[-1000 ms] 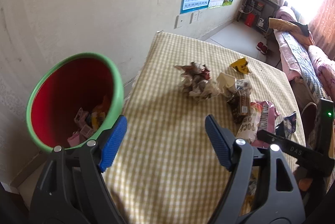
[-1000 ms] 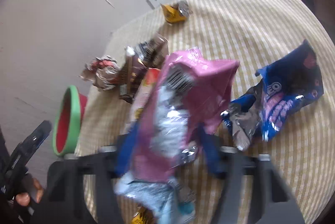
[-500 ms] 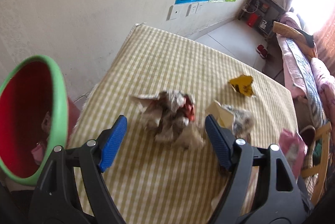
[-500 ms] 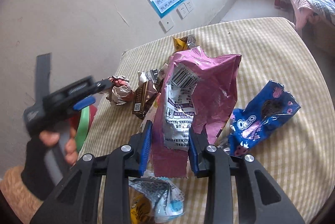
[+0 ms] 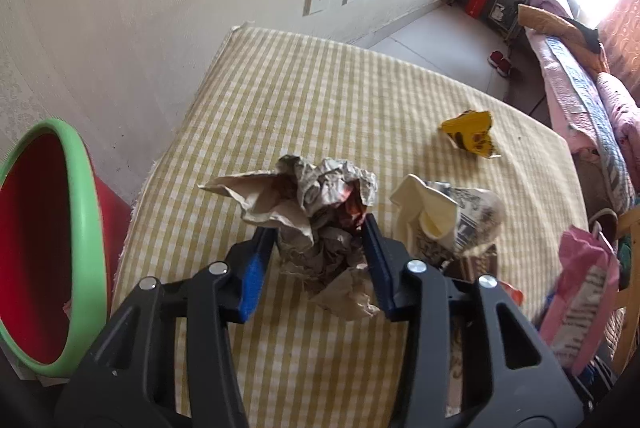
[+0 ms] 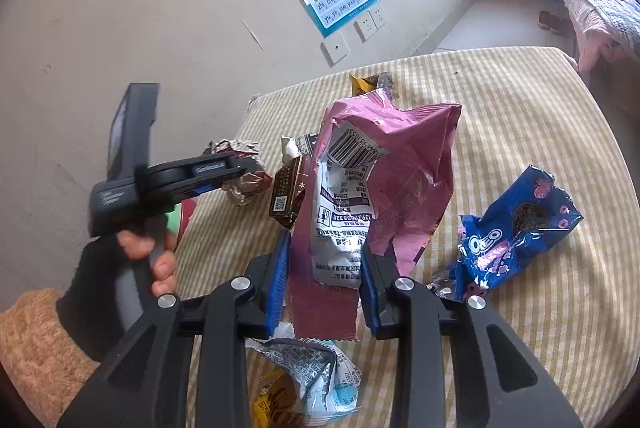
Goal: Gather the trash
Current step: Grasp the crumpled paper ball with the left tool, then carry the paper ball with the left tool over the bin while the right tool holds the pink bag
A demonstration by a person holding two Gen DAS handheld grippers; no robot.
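Gripping both at once: left gripper (image 5: pixel 318 258) pinches the crumpled paper wad (image 5: pixel 316 211) at frame centre; right gripper (image 6: pixel 322 276) clamps the pink snack bag (image 6: pixel 384 179) (several wrappers remain); red bin (image 5: pixel 44 244) waits at far left.

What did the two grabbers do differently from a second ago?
The left gripper swung away from the red bin, moved over to the crumpled paper wad and closed its fingers around it. The right gripper lifted the pink snack bag up off the checked tablecloth. The blue Oreo wrapper and yellow wrapper stayed put.
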